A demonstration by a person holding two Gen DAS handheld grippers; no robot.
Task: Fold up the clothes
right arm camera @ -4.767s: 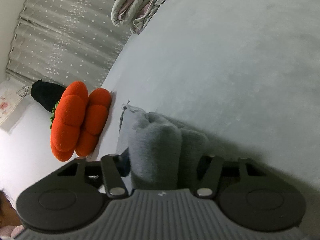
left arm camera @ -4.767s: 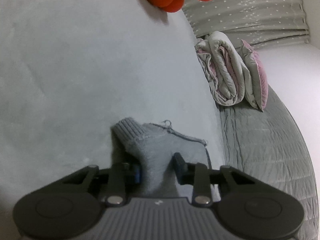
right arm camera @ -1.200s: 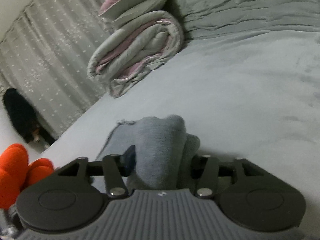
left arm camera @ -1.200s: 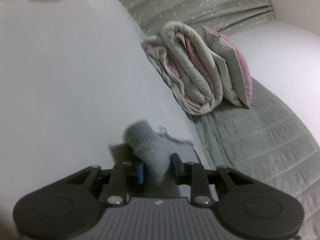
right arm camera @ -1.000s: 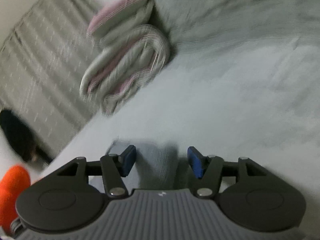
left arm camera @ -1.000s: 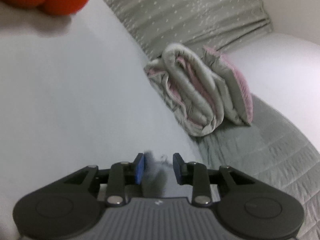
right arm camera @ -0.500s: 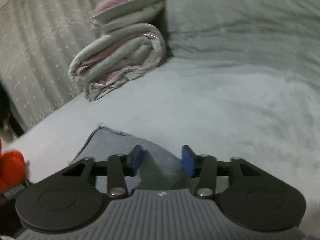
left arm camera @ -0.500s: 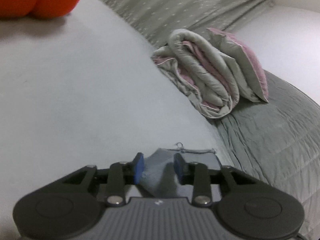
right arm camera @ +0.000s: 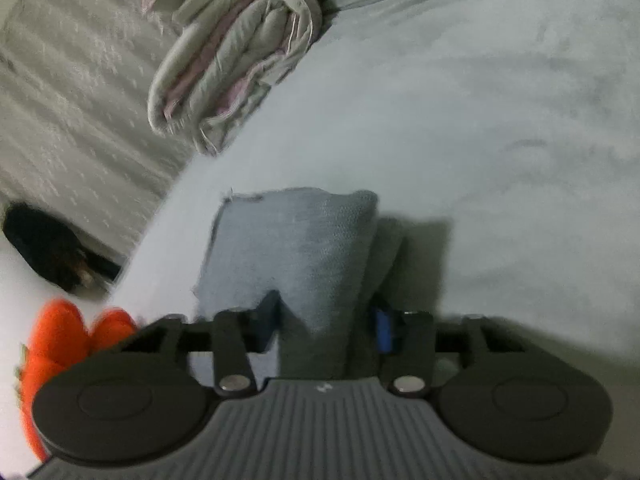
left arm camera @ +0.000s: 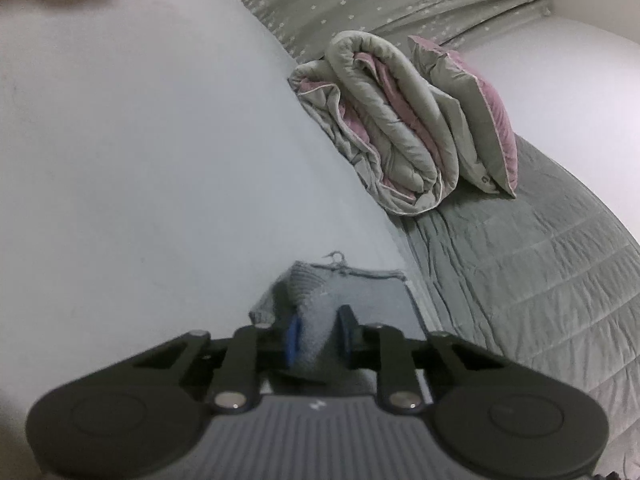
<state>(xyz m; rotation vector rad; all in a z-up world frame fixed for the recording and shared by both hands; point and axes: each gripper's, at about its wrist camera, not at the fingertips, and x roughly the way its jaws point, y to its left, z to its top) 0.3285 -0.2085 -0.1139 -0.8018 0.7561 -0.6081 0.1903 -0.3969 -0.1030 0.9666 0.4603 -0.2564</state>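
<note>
A grey knitted garment [left arm camera: 360, 296] lies on the pale plush blanket [left arm camera: 160, 140], at the blanket's edge beside the grey quilted bedspread [left arm camera: 520, 272]. Beyond it a rolled grey-and-pink duvet [left arm camera: 384, 128] rests on the bedspread with a grey-and-pink pillow [left arm camera: 472, 112] leaning against its far side. An orange plush pumpkin [right arm camera: 52, 344] sits left of the garment in the right wrist view, with a spotted grey curtain [right arm camera: 60, 100] behind.

Grey-blue knit garment [right arm camera: 296, 240], orange plush [right arm camera: 52, 344]

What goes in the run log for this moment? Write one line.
fold clothes | left hand-held gripper shut on grey knit garment | right hand-held gripper shut on grey knit garment | on bed
</note>
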